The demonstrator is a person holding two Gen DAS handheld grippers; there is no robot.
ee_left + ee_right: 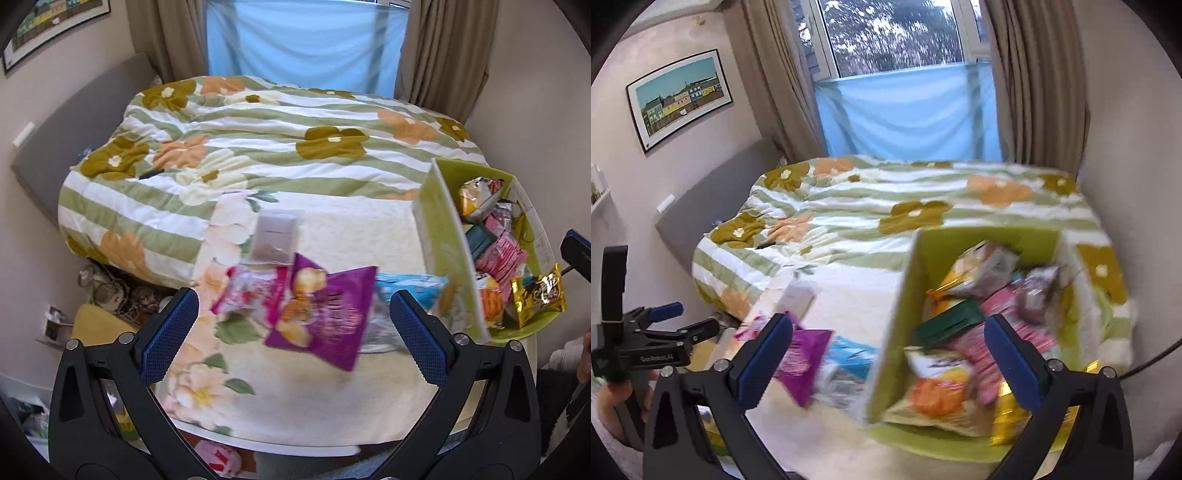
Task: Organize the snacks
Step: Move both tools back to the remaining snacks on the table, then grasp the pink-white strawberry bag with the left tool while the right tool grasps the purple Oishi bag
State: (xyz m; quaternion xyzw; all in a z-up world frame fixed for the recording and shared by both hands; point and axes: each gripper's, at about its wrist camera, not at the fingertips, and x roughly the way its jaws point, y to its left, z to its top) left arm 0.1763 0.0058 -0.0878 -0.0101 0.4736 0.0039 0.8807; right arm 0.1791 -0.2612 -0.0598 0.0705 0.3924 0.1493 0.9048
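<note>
On the floral tablecloth lie a purple chip bag (pixel 321 314), a pink packet (pixel 251 293), a pale clear pouch (pixel 275 236) and a blue packet (pixel 410 290). My left gripper (pixel 291 332) hovers open just in front of them, holding nothing. A green box (pixel 441 240) at the right holds several snacks, among them a gold packet (pixel 539 295). In the right wrist view my right gripper (pixel 888 358) hangs open over the green box (pixel 982 236), above an orange-and-white bag (pixel 938 391) and a dark green packet (pixel 947 325). The purple bag (pixel 805 358) lies left of the box.
A bed with a green-striped flowered quilt (pixel 258 147) lies right behind the table. Brown curtains and a blue-covered window (pixel 905 114) stand at the back. Clutter sits on the floor (pixel 110 291) left of the table. The left gripper (pixel 665 321) shows at the left edge.
</note>
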